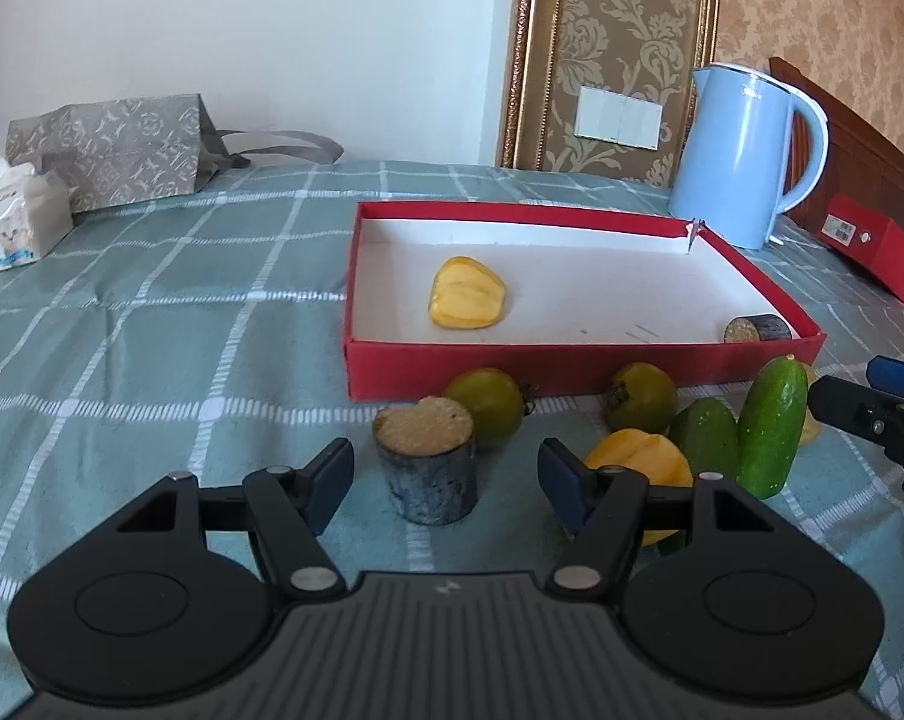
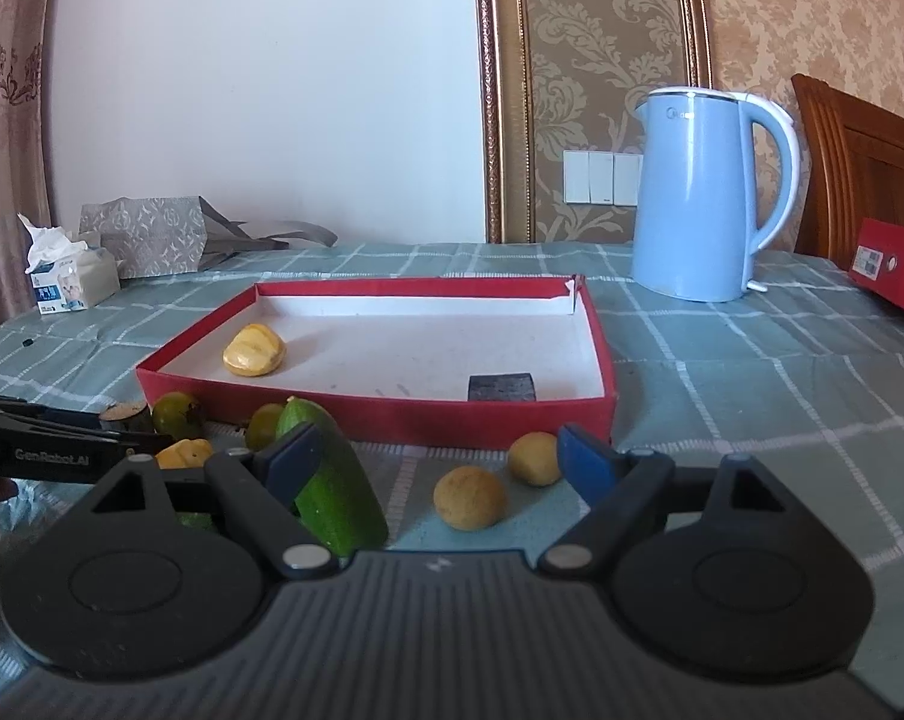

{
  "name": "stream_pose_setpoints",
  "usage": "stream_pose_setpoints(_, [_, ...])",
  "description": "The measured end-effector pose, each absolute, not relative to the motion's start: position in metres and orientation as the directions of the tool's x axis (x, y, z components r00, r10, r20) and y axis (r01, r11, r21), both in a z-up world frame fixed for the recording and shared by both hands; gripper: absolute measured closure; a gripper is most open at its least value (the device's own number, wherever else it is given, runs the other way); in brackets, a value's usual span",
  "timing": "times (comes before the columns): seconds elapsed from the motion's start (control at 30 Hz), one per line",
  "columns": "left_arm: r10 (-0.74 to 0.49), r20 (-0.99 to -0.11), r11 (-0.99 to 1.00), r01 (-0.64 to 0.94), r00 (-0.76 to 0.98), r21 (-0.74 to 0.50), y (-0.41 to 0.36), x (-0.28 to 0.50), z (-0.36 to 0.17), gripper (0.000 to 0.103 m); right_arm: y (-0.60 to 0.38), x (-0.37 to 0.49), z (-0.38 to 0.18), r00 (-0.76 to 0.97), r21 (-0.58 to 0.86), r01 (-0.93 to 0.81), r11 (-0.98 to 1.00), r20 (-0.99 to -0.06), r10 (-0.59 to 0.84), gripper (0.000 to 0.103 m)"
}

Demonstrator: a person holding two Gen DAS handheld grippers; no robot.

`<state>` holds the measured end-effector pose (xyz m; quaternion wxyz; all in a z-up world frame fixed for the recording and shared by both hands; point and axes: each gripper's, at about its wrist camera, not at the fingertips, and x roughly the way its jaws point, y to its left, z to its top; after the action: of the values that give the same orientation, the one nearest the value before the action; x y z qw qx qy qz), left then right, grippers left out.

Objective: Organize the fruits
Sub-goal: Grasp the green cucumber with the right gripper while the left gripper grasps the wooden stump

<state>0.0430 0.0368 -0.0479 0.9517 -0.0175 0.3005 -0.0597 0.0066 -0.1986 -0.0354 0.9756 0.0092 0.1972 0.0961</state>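
Observation:
A red box (image 1: 511, 369) (image 2: 392, 417) with a white floor holds a yellow fruit piece (image 1: 466, 293) (image 2: 254, 350) and a dark sugarcane stub (image 1: 757, 328) (image 2: 502, 388). In front of it lie a second sugarcane stub (image 1: 429, 461), two green round fruits (image 1: 487, 405) (image 1: 642, 397), a yellow piece (image 1: 637, 456) and two cucumbers (image 1: 772, 426) (image 1: 705, 432). My left gripper (image 1: 446, 483) is open around the near stub. My right gripper (image 2: 440, 465) is open over two tan round fruits (image 2: 469, 498) (image 2: 532, 459), with a cucumber (image 2: 341, 498) at its left finger.
A blue kettle (image 1: 745, 156) (image 2: 700, 195) stands behind the box on the checked cloth. A tissue pack (image 1: 14, 222) and a patterned bag (image 1: 116, 150) sit far left. A red box (image 2: 895, 276) lies at the far right by a wooden chair.

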Motion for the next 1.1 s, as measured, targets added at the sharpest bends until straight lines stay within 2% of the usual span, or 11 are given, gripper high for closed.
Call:
stream_pose_setpoints(0.07, [-0.127, -0.572, 0.992, 0.105, 0.811, -0.072, 0.036, 0.044, -0.049, 0.036, -0.199, 0.007, -0.036, 0.904, 0.063, -0.183, 0.981, -0.382, 0.193, 0.017])
stream_pose_setpoints(0.13, [-0.119, -0.577, 0.993, 0.099, 0.808, -0.066, 0.035, 0.045, -0.051, 0.042, -0.199, 0.008, -0.037, 0.904, 0.063, -0.182, 0.981, -0.381, 0.192, 0.017])
stream_pose_setpoints(0.3, [-0.078, -0.576, 0.996, 0.086, 0.814, -0.013, 0.030, 0.045, -0.053, 0.047, -0.201, 0.009, -0.037, 0.907, 0.075, -0.176, 0.981, -0.375, 0.192, 0.017])
stream_pose_setpoints(0.4, [-0.059, -0.571, 0.998, 0.058, 0.819, -0.020, 0.033, 0.044, -0.053, 0.063, -0.203, 0.009, -0.038, 0.911, 0.083, -0.167, 0.983, -0.368, 0.185, 0.017])
stream_pose_setpoints(0.43, [-0.053, -0.570, 0.999, 0.050, 0.820, -0.022, 0.034, 0.045, -0.053, 0.065, -0.203, 0.008, -0.038, 0.913, 0.081, -0.162, 0.983, -0.366, 0.180, 0.017])
stream_pose_setpoints(0.6, [-0.038, -0.571, 0.999, 0.047, 0.820, 0.000, 0.033, 0.046, -0.053, 0.068, -0.208, 0.004, -0.034, 0.921, 0.075, -0.142, 0.987, -0.357, 0.159, 0.017])
stream_pose_setpoints(0.73, [-0.041, -0.571, 0.999, 0.047, 0.820, -0.003, 0.034, 0.045, -0.053, 0.068, -0.202, -0.003, -0.032, 0.921, -0.011, -0.150, 0.989, -0.365, 0.135, 0.018])
stream_pose_setpoints(0.8, [-0.041, -0.571, 0.999, 0.047, 0.820, -0.003, 0.034, 0.045, -0.053, 0.068, -0.198, -0.005, -0.033, 0.911, -0.043, -0.174, 0.984, -0.386, 0.144, 0.023])
stream_pose_setpoints(0.83, [-0.041, -0.571, 0.999, 0.047, 0.820, -0.004, 0.034, 0.045, -0.053, 0.068, -0.195, -0.007, -0.033, 0.905, -0.058, -0.194, 0.979, -0.395, 0.156, 0.030])
stream_pose_setpoints(0.93, [-0.041, -0.571, 0.999, 0.047, 0.820, -0.003, 0.034, 0.045, -0.053, 0.068, -0.186, -0.012, -0.033, 0.894, -0.092, -0.249, 0.964, -0.406, 0.192, 0.034])
stream_pose_setpoints(1.1, [-0.041, -0.571, 0.999, 0.047, 0.820, -0.004, 0.034, 0.045, -0.053, 0.068, -0.168, -0.010, -0.037, 0.870, -0.145, -0.320, 0.936, -0.437, 0.230, 0.052])
